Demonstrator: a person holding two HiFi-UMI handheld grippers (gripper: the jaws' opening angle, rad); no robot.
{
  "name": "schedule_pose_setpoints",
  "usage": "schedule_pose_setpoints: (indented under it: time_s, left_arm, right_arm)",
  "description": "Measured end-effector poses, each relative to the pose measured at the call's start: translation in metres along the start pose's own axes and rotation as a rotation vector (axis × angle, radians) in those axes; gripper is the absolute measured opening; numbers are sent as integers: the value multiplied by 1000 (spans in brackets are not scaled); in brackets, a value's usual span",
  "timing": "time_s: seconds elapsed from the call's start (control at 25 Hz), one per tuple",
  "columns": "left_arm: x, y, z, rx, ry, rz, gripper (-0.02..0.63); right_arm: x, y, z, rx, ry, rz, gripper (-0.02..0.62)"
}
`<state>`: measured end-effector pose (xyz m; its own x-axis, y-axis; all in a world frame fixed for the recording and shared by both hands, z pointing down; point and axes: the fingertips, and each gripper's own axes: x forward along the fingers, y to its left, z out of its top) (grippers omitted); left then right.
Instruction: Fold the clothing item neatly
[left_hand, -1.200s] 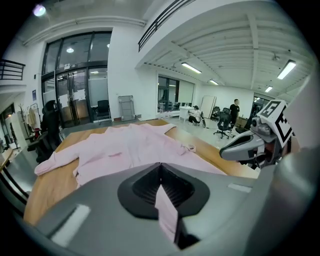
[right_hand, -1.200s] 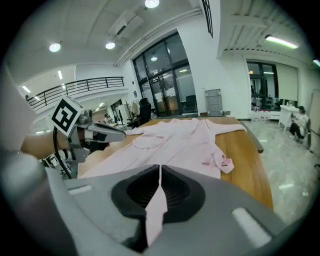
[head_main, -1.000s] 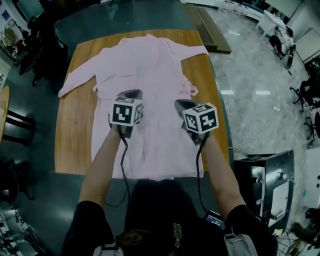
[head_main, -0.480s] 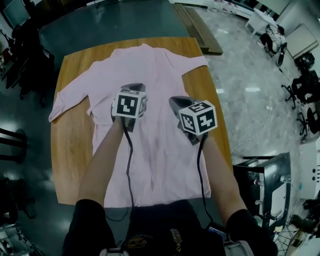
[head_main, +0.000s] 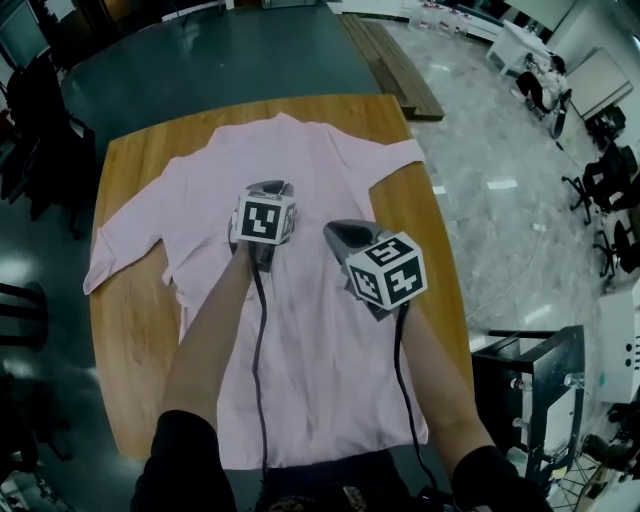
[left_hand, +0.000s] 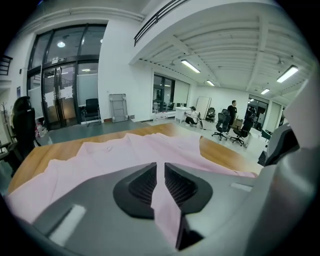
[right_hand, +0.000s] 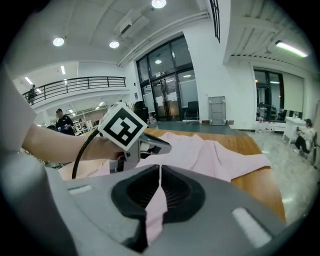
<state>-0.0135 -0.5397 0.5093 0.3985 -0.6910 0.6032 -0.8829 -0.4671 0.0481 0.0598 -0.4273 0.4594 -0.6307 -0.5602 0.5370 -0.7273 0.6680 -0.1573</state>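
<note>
Both forearms reach forward side by side, the left forearm (head_main: 212, 325) nearly straight ahead and the right forearm (head_main: 428, 372) angled slightly inward. Each hand holds its claw tilted downward, marker cube on top. The left claw (head_main: 268, 186) sits a little ahead of the right claw (head_main: 336, 229). The left claw's jaws have just been opening and stand a narrow slit apart, gripping nothing. The right claw's jaws are closed tip to tip.

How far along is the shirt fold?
Done: the pink shirt lies spread on the table, sleeves out. In hand: the right tool pinches shirt fabric; the left tool has fabric between its jaws, which have just been opening. Left: every fold.
</note>
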Motion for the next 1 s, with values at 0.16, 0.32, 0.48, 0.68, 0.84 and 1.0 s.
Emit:
schedule_pose_setpoints:
  time_s: [0.16, 0.32, 0.48, 0.68, 0.84, 1.0]
  left_arm:
    - [48, 10, -5, -8, 17, -8, 94]
    - [82, 22, -16, -6, 54, 14, 113]
    - [101, 27, -24, -5, 83, 8, 114]
    - [106, 24, -25, 84, 133, 40, 107]
    - [108, 25, -26, 35, 154, 32, 20]
    - [107, 27, -31, -3, 166, 4, 18]
  right_arm:
    - [17, -14, -15, 6, 16, 24, 14]
    - [28, -24, -30, 8, 33, 46, 14]
    - [34, -33, -39, 21, 37, 62, 14]
    - [32, -38, -38, 44, 19, 83, 14]
    - [32, -41, -35, 45, 11, 96, 14]
    - [34, -40, -39, 54, 15, 98, 14]
